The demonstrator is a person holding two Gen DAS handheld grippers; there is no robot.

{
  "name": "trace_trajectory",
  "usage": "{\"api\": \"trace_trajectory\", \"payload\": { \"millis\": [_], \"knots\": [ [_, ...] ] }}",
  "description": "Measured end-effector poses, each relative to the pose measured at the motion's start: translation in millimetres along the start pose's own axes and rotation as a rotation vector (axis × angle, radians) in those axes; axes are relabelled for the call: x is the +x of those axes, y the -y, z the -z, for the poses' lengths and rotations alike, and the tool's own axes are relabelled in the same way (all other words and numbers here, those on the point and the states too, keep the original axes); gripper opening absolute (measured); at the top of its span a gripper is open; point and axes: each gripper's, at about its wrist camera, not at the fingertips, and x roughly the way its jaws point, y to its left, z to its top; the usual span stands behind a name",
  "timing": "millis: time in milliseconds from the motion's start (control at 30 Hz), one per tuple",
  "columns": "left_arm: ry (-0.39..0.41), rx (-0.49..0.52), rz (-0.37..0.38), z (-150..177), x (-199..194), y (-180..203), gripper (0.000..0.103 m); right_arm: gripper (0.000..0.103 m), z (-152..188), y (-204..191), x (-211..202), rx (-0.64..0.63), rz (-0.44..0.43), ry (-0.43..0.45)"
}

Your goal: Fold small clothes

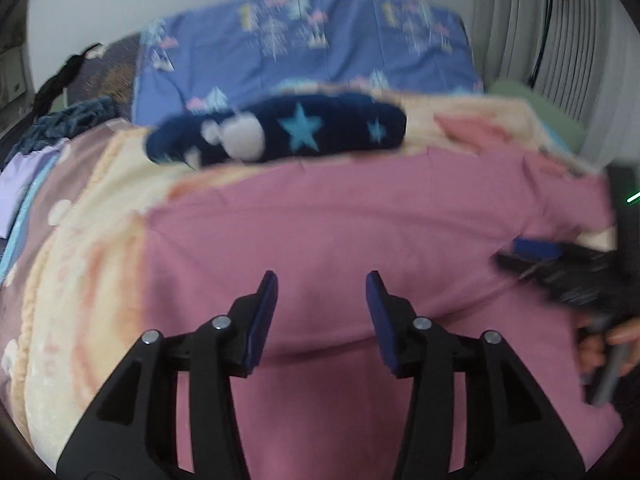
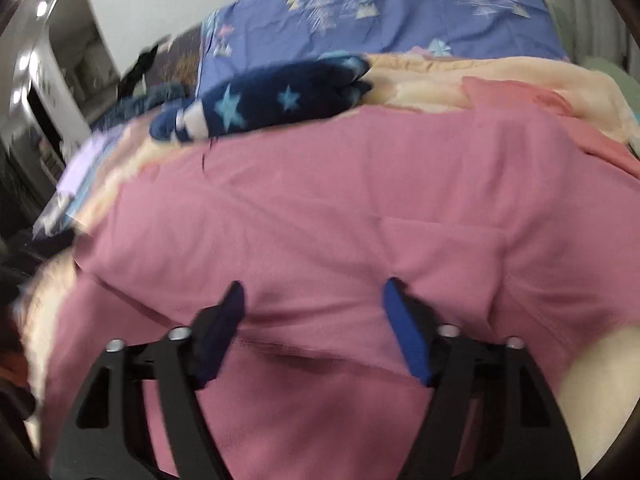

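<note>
— While both of my tongs hang over the bed, what do you see under them?

— The pink garment (image 1: 360,220), spread flat on the cream blanket (image 1: 92,248), filling the near and middle part of the bed.

— And my left tongs (image 1: 322,280)?

— Jaws parted, nothing between them, only pink cloth beneath; I cannot tell whether the tips touch it.

— My right tongs (image 2: 314,290)?

— Also parted and empty, above a crease in the garment. In the left view they show at the right edge, a hand (image 1: 612,344) gripping the handle.

— Anything beyond?

— A folded navy piece with stars (image 1: 280,132) lies at the garment's far edge, and a blue patterned pillow (image 1: 312,44) farther back.
</note>
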Motion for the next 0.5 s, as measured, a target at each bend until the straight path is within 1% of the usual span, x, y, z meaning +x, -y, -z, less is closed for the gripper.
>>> {"api": "trace_trajectory", "payload": {
  "millis": [33,67,100,133,200,233,267,333,367,400,467,500],
  "knots": [
    [-0.051,0.018,-0.036,7,26,5,0.047,0.056,-1,11,-13,0.056,-0.018,0.02],
    [-0.063,0.014,-0.042,15,42,5,0.05,0.054,-2,28,-35,0.131,-0.04,0.062],
    [-0.046,0.006,-0.034,17,44,5,0.049,0.052,-3,48,-59,0.185,-0.059,0.116],
    [-0.035,-0.009,-0.021,14,36,2,0.049,0.05,-4,65,-77,0.216,-0.059,0.154],
    [-0.021,-0.022,-0.007,19,32,-2,0.049,0.045,-5,117,-125,0.3,0.012,0.251],
    [-0.019,-0.031,0.004,21,34,-4,0.049,0.042,-1,154,-152,0.37,0.077,0.3],
    [-0.02,-0.041,0.014,20,34,-6,0.049,0.036,4,182,-170,0.438,0.124,0.328],
    [-0.02,-0.032,0.004,20,35,-4,0.05,0.034,22,239,-203,0.625,0.208,0.385],
    [-0.02,-0.026,-0.004,21,35,-3,0.05,0.034,38,272,-219,0.75,0.22,0.416],
    [-0.02,-0.021,-0.01,21,34,-2,0.05,0.034,51,295,-228,0.839,0.208,0.435],
    [-0.019,-0.02,-0.01,20,33,-2,0.05,0.035,70,324,-232,0.947,0.191,0.433],
    [-0.018,-0.024,-0.005,20,33,-3,0.05,0.035,78,335,-230,0.991,0.197,0.428]
  ]
}}
